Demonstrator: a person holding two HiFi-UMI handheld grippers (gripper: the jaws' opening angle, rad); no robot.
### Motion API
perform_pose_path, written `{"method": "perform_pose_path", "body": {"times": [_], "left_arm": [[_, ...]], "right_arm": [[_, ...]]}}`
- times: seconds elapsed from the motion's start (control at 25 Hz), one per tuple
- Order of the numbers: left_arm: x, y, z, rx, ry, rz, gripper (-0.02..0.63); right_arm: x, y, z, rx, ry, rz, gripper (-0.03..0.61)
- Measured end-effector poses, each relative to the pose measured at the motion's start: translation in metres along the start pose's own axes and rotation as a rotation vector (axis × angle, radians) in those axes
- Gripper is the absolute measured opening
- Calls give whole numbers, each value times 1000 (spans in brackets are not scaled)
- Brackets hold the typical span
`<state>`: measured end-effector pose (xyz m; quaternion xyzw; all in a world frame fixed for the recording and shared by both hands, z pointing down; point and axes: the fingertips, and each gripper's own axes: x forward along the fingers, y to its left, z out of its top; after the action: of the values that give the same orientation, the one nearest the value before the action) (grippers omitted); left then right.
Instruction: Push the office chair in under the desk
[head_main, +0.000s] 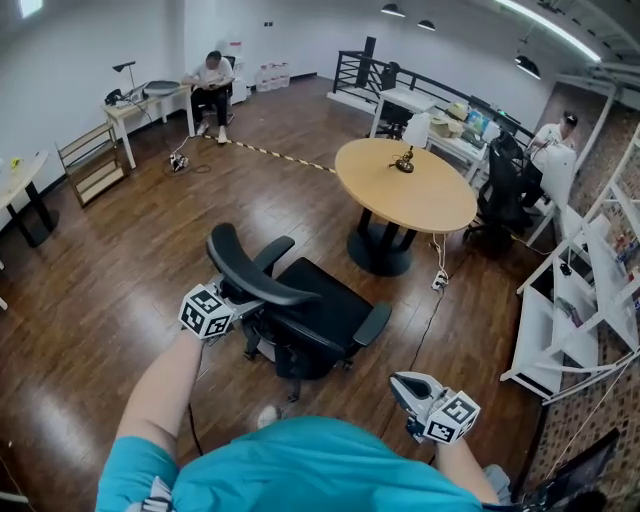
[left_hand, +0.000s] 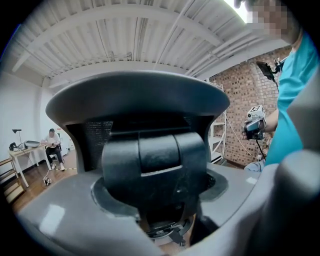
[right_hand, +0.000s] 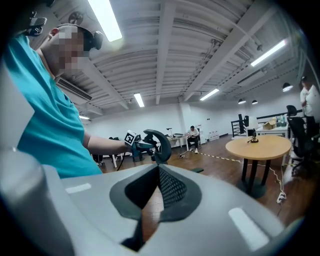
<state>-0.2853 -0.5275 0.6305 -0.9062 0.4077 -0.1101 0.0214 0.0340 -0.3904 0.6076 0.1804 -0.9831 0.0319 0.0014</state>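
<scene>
Your left gripper (head_main: 240, 298) clamps the headrest (head_main: 255, 272) of the office chair (head_main: 318, 318). Your right gripper (head_main: 398, 384), at the chair's four o'clock, is closed and empty.

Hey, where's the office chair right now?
Head view, centre: the office chair stands on the wood floor just ahead of the person, left hand-held gripper at its headrest, round table beyond it to the right.

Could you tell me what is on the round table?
On the round table, toward its far side, stands a small dark object, too small to identify. Nothing covers the rest.
</scene>
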Motion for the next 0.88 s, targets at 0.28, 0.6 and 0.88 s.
{"method": "perform_pose_path", "body": {"times": [0.28,0.6,0.88], "left_arm": [[21,35,-4,13,9,-44,313],[40,121,-8,32,5,-111,313],[80,152,-6,28,7,-126,313]], "right_arm": [[69,-20,5,-13,7,-55,0],[178,-64,17,9,11,-138,0],[198,-94,20,16,12,-164,0]]}}
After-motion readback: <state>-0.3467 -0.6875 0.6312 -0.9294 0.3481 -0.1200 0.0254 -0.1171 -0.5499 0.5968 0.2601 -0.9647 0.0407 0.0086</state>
